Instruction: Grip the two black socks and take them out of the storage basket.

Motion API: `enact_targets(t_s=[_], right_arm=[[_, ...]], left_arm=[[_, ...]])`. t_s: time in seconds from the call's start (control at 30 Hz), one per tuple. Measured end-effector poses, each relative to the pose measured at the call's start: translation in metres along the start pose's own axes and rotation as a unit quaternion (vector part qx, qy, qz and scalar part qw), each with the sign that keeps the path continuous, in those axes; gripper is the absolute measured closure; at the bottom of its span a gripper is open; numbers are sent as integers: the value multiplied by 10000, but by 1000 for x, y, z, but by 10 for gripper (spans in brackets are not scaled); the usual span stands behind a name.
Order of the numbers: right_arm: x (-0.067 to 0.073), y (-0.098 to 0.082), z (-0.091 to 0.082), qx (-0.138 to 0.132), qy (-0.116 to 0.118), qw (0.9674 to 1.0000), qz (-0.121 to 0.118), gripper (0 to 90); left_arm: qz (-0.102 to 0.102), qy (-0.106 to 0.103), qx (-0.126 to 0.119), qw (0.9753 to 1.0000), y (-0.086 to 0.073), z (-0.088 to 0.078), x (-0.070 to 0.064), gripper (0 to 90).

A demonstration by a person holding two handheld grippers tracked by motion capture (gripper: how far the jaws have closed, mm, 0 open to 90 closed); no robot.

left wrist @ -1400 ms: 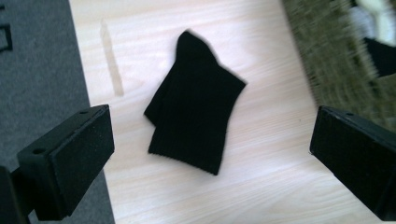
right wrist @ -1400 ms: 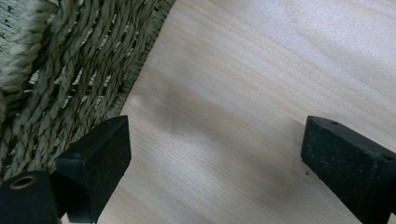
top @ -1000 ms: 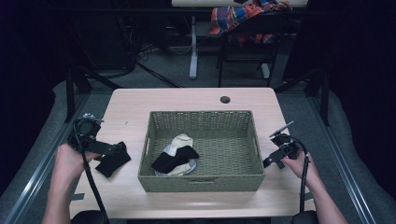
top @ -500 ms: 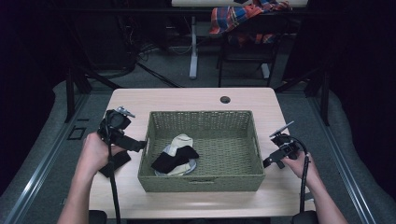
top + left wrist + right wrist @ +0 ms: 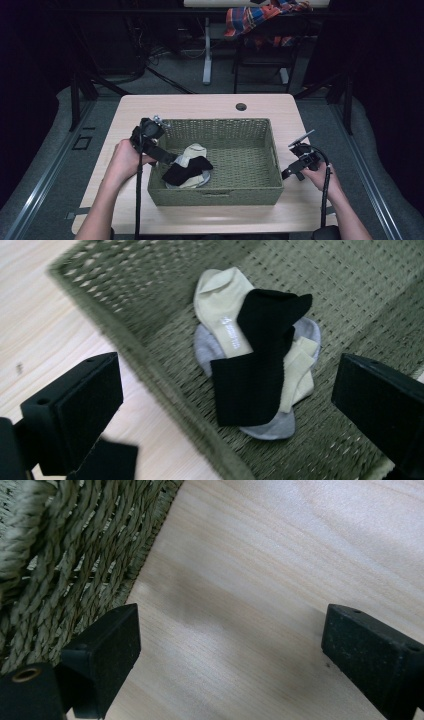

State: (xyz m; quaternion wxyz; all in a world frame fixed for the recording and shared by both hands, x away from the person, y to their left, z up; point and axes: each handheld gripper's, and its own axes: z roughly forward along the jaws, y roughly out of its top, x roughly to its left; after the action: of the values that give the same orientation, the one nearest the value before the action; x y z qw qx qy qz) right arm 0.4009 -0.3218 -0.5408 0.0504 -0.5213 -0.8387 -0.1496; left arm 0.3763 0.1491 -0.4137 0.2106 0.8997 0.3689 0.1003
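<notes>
A green woven basket (image 5: pixel 215 197) stands mid-table. In its left part lies a pile of socks: a black sock (image 5: pixel 187 171) across a cream sock (image 5: pixel 193 150) and a grey sock (image 5: pixel 272 427). My left gripper (image 5: pixel 167 156) hangs over the basket's left rim (image 5: pixel 125 340), open, its jaws wide apart above the black sock (image 5: pixel 255 380) and empty. A dark flat scrap (image 5: pixel 112 460) shows over the table beside the near jaw; I cannot tell what it is. My right gripper (image 5: pixel 291 174) rests low on the wood just right of the basket (image 5: pixel 60 555), open and empty.
The light wood table (image 5: pixel 200 105) has a small dark hole (image 5: pixel 241 106) at its back edge. The basket's right half (image 5: pixel 245 155) is bare. Behind the table stand a chair with a plaid cloth (image 5: pixel 265 15) and a desk leg (image 5: pixel 206 50).
My left gripper rose from a black sock on the table left of the basket and moved right, over the basket's left rim. The right gripper stayed still.
</notes>
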Motion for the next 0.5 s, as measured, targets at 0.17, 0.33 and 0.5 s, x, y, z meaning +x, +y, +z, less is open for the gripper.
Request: enact_targets(t_s=[0.17,0.33,0.5], right_arm=[[2,-1,2,-95,-11,9999,72,88],[0,0,0,9,-31,10000,-7,89],[0,0,0,29,-8,10000,-16,90]], left_arm=[[192,-162,268,9993,10,23,-10,2],[293,-241,474,9982,15,40,-16,2],[454,-238,772,9957,23,56,-23,71]])
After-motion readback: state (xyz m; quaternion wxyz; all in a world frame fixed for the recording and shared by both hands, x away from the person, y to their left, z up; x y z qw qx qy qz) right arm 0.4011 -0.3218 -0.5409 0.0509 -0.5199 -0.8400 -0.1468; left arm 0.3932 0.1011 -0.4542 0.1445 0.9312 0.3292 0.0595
